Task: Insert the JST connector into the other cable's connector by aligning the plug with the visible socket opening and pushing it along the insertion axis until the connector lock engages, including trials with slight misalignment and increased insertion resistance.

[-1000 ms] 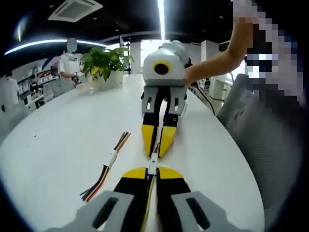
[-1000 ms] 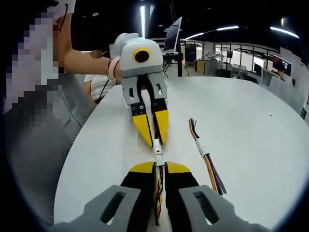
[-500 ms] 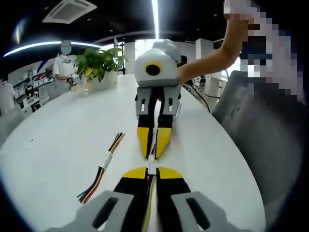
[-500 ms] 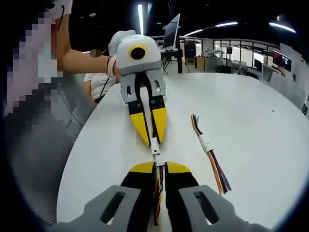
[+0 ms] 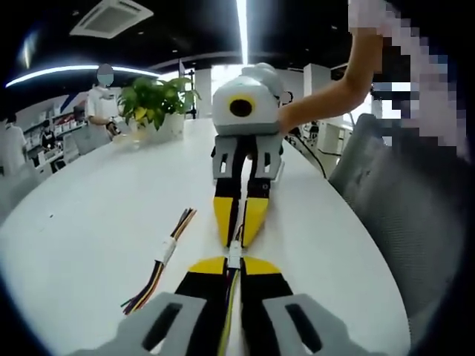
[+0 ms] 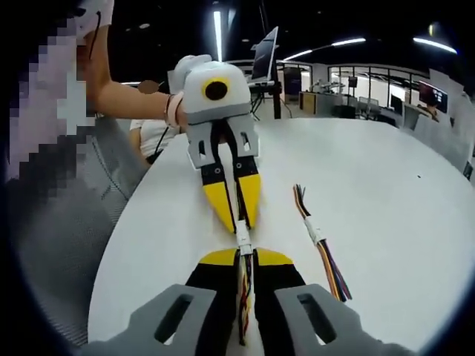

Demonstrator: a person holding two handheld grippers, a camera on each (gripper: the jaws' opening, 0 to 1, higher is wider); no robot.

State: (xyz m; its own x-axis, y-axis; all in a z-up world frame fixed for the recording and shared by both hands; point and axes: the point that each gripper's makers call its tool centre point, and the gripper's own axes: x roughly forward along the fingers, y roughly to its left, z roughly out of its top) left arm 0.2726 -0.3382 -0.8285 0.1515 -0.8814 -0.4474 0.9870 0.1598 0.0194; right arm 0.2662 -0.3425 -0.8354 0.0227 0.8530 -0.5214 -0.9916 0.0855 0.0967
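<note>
Connectors (image 5: 234,256) meeting tip to tip as before, both grippers' jaws still clamping their cables.

Half a second ago, a small gap separated the two white plastic connectors (image 6: 243,239) at centre frame of the right gripper view. Now they meet between the opposing yellow-tipped grippers, the left gripper (image 6: 231,216) having closed in on the right gripper (image 6: 244,257).

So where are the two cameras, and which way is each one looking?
Left gripper view: rides on the left tool, facing the right tool and the person's arm.
Right gripper view: rides on the right tool, facing the left tool and the arm.
Both share the white table, the joined connector and the spare cable.
</note>
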